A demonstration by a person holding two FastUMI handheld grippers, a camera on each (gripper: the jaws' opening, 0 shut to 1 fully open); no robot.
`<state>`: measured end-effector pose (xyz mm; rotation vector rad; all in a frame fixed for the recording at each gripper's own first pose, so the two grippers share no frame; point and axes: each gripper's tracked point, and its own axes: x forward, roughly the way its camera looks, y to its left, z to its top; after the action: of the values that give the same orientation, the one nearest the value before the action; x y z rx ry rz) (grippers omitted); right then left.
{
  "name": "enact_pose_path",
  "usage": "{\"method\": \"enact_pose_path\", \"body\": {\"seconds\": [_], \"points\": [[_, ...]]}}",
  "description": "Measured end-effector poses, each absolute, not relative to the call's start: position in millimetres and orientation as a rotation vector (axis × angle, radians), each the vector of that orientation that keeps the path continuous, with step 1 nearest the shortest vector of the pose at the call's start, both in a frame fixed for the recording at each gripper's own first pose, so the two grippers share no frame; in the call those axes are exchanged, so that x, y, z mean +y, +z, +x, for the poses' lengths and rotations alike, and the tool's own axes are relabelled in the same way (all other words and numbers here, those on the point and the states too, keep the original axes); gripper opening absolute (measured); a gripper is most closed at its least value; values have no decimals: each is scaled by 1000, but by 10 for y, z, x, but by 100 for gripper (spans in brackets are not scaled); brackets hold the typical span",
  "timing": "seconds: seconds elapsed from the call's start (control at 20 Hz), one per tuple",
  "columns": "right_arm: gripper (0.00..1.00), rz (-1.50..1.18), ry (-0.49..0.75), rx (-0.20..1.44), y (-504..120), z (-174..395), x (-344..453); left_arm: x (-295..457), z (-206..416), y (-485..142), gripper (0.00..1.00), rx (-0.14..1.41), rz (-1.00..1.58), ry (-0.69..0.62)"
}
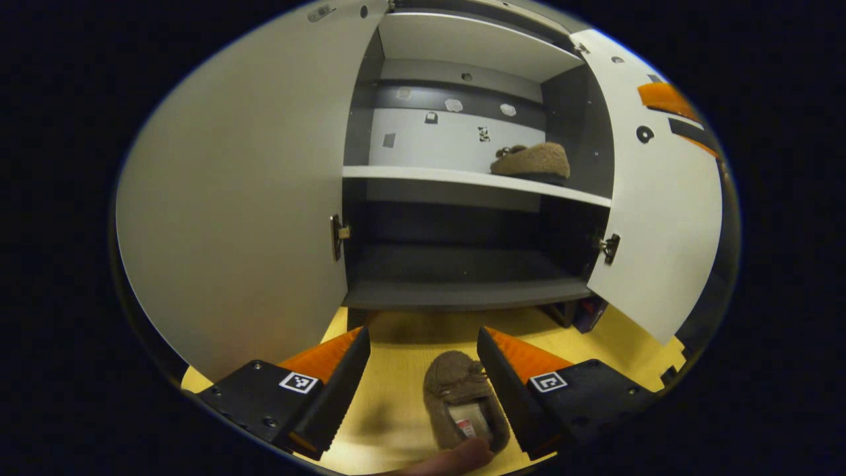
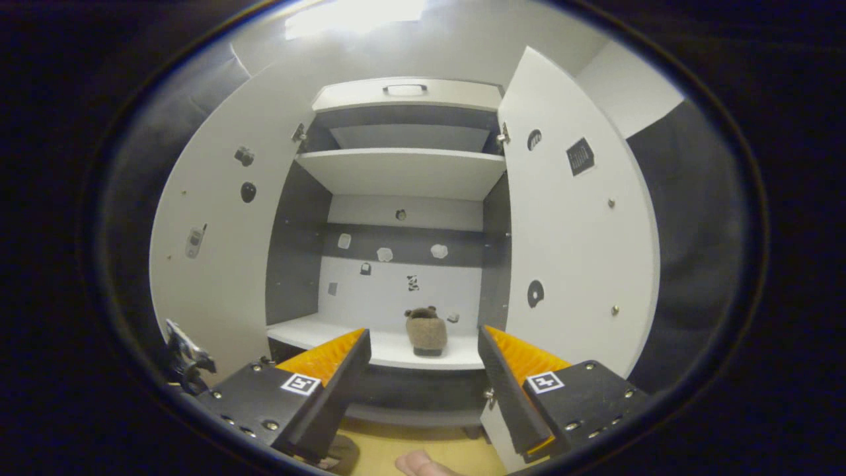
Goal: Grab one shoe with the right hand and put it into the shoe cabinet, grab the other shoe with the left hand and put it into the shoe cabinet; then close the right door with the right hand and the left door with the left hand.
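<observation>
**Second slipper sits between the left fingers, cabinet open ahead**

Closest to the lens in the left gripper view, a fingertip (image 1: 456,457) of the person shows at the bottom edge, just below the heel of a brown fuzzy slipper (image 1: 462,408) lying on the yellow floor (image 1: 410,370). The left gripper (image 1: 423,380) hangs over it with its fingers spread wide, one on each side of the shoe and neither pressing on it. The slipper's long axis runs away from the camera, toe toward the cabinet, so it lies roughly in line with the fingers rather than across them. It sits nearer the finger on the right of that view than the one on the left. My reading is that the coming grasp turns on this: closing the fingers would squeeze the shoe across its width, and the gripper probably needs to come lower first.

Straight ahead stands the shoe cabinet (image 1: 462,291) with both doors swung open, the left door (image 1: 238,198) and the right door (image 1: 661,218). On the middle shelf (image 1: 462,178), toward its right end, rests the other slipper (image 1: 532,160); the dark lower shelf looks bare.

In the right gripper view the right gripper (image 2: 423,377) faces the open cabinet with its fingers apart and holding nothing, the shelved slipper well beyond them. The left hand is clearly the nearer one to the shoe on the floor. Both doors remain to be shut.
</observation>
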<state>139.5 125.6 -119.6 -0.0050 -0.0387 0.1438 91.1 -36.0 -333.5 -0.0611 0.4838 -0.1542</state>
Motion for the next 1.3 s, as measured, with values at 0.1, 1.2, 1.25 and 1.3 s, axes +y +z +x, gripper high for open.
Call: {"method": "enact_pose_path", "body": {"seconds": [0.1, 1.2, 1.25, 1.3], "points": [[97, 20, 131, -16, -1326, 1333, 1150, -415, 820, -3613, 100, 554, -49, -159], [98, -6, 181, -13, -1701, 1224, 1015, -596, 447, -4697, 2, 914, 42, -257], [98, -8, 184, -11, -1708, 1214, 1011, -577, 432, -4654, 1, 915, 44, -250], [98, -11, 184, -12, -1713, 1196, 990, -593, 433, -4569, 1, 891, 37, -256]]}}
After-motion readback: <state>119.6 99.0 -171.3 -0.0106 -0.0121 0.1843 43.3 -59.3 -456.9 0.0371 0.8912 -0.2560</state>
